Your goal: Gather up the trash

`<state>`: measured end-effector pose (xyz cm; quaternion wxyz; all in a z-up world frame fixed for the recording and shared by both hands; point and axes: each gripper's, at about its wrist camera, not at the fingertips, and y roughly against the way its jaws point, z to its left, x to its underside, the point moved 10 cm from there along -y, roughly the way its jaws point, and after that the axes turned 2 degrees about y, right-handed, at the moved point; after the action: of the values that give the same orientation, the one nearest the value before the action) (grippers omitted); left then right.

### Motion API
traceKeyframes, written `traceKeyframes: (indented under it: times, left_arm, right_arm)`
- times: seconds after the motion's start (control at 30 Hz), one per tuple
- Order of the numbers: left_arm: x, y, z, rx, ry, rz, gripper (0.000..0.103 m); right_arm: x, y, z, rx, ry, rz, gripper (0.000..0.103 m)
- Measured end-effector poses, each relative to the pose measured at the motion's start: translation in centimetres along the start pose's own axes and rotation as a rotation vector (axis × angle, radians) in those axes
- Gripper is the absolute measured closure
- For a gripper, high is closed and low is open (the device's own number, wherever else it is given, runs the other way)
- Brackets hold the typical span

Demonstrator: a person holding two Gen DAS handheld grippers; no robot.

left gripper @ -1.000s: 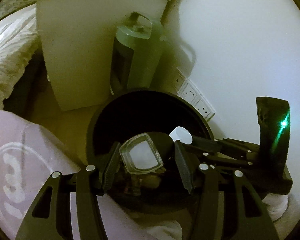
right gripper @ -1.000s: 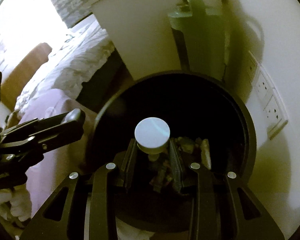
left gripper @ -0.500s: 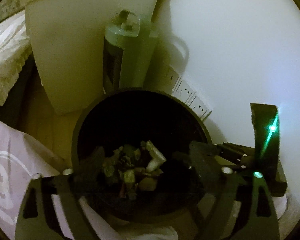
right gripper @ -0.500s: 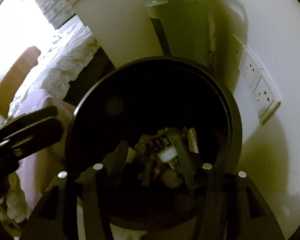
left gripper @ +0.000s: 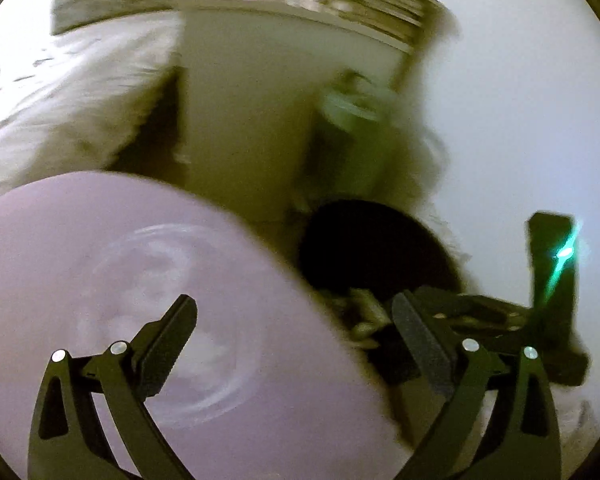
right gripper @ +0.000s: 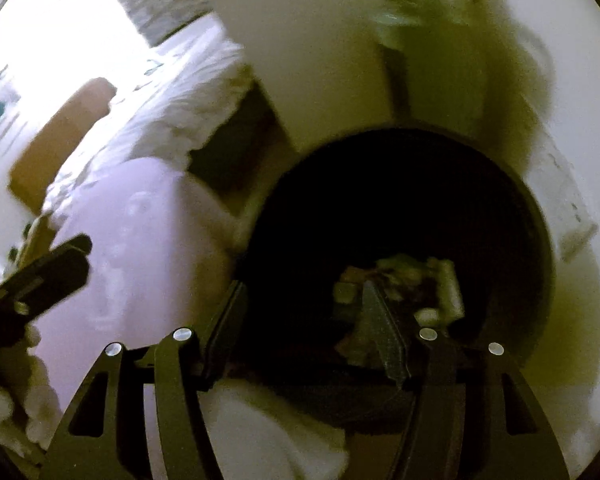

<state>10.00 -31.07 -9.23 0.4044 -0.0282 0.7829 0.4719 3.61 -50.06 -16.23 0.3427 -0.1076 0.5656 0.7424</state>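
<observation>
A black round bin (right gripper: 400, 200) stands on the floor by the wall, with mixed trash (right gripper: 404, 284) lying at its bottom. My right gripper (right gripper: 304, 312) hovers over the bin's near left rim. Its jaws are opening and nothing is between them. My left gripper (left gripper: 296, 320) is back and left of the bin (left gripper: 372, 248), over lilac fabric (left gripper: 140, 280) with a pale round print. Its jaws are opening wide and are empty. Each gripper also shows in the other's view: the right gripper (left gripper: 480, 312) with a green light, the left gripper (right gripper: 48, 272) at the left edge.
A white cabinet (left gripper: 252, 120) stands behind the bin, with a green jug-like appliance (right gripper: 432, 60) beside it. Wall sockets (right gripper: 568, 216) sit low on the white wall at the right. A bed with white bedding (left gripper: 68, 104) lies to the left. Both views are motion-blurred.
A second ago the left gripper held a clear cup and the right a white-capped item over the bin. Both fell in, both jaws opened, and the grippers drew back leftward.
</observation>
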Motion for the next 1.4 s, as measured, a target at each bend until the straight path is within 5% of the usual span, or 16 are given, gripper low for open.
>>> traceKeyframes:
  times: [0.07, 0.23, 0.33, 0.47, 0.57, 0.63, 0.9, 1.4]
  left_arm:
    - [0.7, 2.1, 3.2, -0.074, 0.044, -0.035, 0.006]
    - [2.7, 8.1, 10.9, -0.263, 0.148, -0.13, 0.006]
    - [4.3, 11.8, 15.0, -0.394, 0.187, -0.185, 0.005]
    - [6.3, 14.6, 18.5, -0.487, 0.227, -0.205, 0.005]
    - [7.7, 16.0, 20.5, -0.519, 0.274, -0.217, 0.005]
    - [8.5, 16.6, 21.7, -0.543, 0.298, -0.225, 0.005]
    - [10.0, 17.5, 23.6, -0.585, 0.333, -0.245, 0.005]
    - [10.6, 18.0, 23.7, -0.586, 0.351, -0.261, 0.005]
  right_arm:
    - [-0.6, 0.1, 3.6, -0.028, 0.044, -0.019, 0.03]
    - [-1.9, 0.7, 13.2, -0.089, 0.166, -0.114, 0.029]
    - [-2.0, 1.1, 18.8, -0.115, 0.228, -0.195, 0.018]
    - [-1.3, 1.2, 24.4, -0.146, 0.289, -0.264, 0.018]
    - [-0.5, 1.0, 27.4, -0.146, 0.33, -0.312, 0.017]
    - [-0.1, 1.1, 28.9, -0.132, 0.354, -0.365, 0.005]
    - [1.4, 2.0, 31.2, -0.094, 0.443, -0.504, 0.005]
    - [1.8, 1.7, 31.0, -0.087, 0.45, -0.519, 0.005]
